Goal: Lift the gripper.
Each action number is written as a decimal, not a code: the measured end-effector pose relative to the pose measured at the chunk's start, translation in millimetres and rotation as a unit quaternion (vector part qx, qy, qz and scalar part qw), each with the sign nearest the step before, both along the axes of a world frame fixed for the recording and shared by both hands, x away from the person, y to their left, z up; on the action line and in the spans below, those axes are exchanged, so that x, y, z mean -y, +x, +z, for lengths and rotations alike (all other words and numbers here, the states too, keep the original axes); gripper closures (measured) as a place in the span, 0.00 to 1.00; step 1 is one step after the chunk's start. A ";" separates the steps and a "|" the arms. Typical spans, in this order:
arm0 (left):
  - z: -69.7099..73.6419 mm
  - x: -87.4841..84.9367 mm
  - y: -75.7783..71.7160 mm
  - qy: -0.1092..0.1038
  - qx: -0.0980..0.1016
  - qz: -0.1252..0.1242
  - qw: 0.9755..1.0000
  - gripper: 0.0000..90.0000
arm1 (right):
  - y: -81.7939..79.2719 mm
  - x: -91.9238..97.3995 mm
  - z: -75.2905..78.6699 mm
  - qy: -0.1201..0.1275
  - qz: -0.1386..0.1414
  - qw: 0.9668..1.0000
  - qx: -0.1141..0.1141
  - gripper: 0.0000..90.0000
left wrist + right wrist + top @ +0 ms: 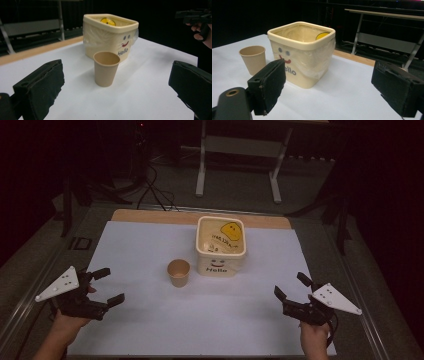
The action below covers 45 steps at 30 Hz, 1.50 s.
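1. Nearest, the white table [150, 330] spreads under both hands.
2. Cream bin [221, 246] with a smiling face stands far centre, a yellow item inside.
3. Left gripper [108, 287] hovers near left, jaws apart, empty.
4. Right gripper [291, 286] hovers near right, jaws apart, empty.
5. Paper cup [178, 272] stands upright just left of the bin.

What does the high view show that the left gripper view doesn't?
Only the high view looks down into the tub, with its yellow piece seen whole, and takes in both hands, the left gripper with its grey plate, the table's wooden edge from end to end and the floor beyond.

Only the left gripper view gives the cup from the side, upright, standing in front of the tub's smiling face and apart from it.

Both share the cup, the tub marked Hello, the white table top and the right gripper, jaws open.
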State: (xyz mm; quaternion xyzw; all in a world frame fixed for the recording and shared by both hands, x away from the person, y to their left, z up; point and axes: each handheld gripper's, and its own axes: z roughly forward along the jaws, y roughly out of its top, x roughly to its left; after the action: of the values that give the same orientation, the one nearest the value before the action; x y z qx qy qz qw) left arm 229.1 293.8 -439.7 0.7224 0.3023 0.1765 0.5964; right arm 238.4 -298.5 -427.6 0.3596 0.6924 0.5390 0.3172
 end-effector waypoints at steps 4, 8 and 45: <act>1.7 1.6 -1.2 0.004 -0.003 -0.009 1.000 0.01 | -0.7 -0.3 0.5 0.001 0.000 1.000 -0.002 0.14; 3.3 2.8 0.4 0.012 -0.012 -0.021 1.000 0.01 | 0.5 -0.8 0.0 -0.002 -0.003 1.000 -0.004 0.14; 92.5 33.1 38.6 0.103 -0.022 -0.116 0.988 0.01 | 3.0 -1.9 0.5 -0.004 0.011 1.000 -0.015 0.14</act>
State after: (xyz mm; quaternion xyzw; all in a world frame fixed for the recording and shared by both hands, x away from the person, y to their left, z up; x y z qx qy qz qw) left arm 267.7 260.7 -347.2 0.8140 0.2092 0.1205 0.5284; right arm 241.4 -296.6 -427.1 0.3586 0.7033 0.5342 0.3023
